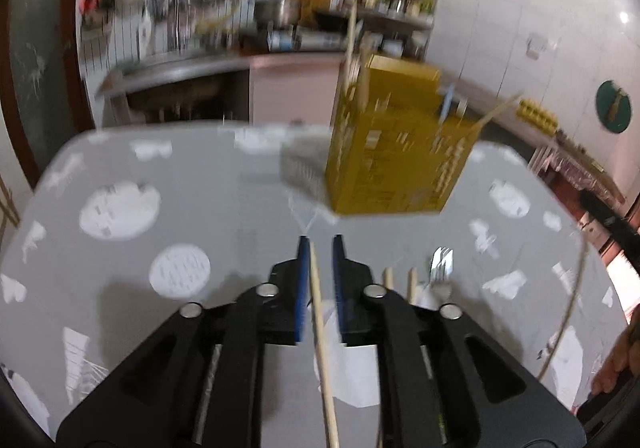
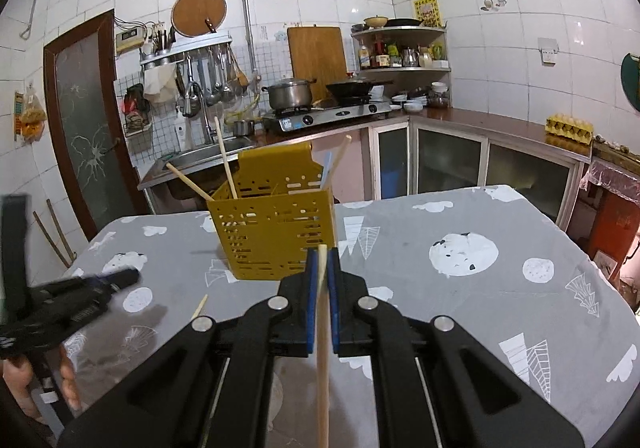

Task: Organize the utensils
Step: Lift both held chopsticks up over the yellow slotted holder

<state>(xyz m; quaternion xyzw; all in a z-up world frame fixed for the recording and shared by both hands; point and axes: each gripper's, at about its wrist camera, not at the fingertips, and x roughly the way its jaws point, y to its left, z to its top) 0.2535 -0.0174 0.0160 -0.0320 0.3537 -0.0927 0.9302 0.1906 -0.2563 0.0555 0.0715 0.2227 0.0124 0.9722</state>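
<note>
utensils are split between a yellow perforated plastic caddy (image 2: 276,232) and the tabletop: the box-shaped caddy, punched with rows of slots and small holes, stands upright on the grey cloth (image 2: 440,308) printed with white circles, clouds and line-drawn trees, and pale wooden chopsticks (image 2: 225,156) lean out of its open top at different angles. no writing on the caddy can be read; a yellow poster (image 2: 428,10) on the tiled wall carries print too small to make out. at the left edge of the right wrist view the left gripper (image 1: 321,244) appears as a blurred black shape held in a hand (image 2: 24,380). in its own blurred view its blue-padded jaws stand slightly apart, with a round wooden chopstick (image 1: 320,312) running up between them, lying against the left pad and clear of the right one. to the right of that gripper two more chopstick ends (image 1: 400,280) and a shiny metal fork (image 1: 440,268) lie on the cloth. the right gripper (image 2: 322,252) is pressed onto another smooth wooden chopstick (image 2: 322,328), whose tip pokes out between the blue pads, just in front of the caddy.
</note>
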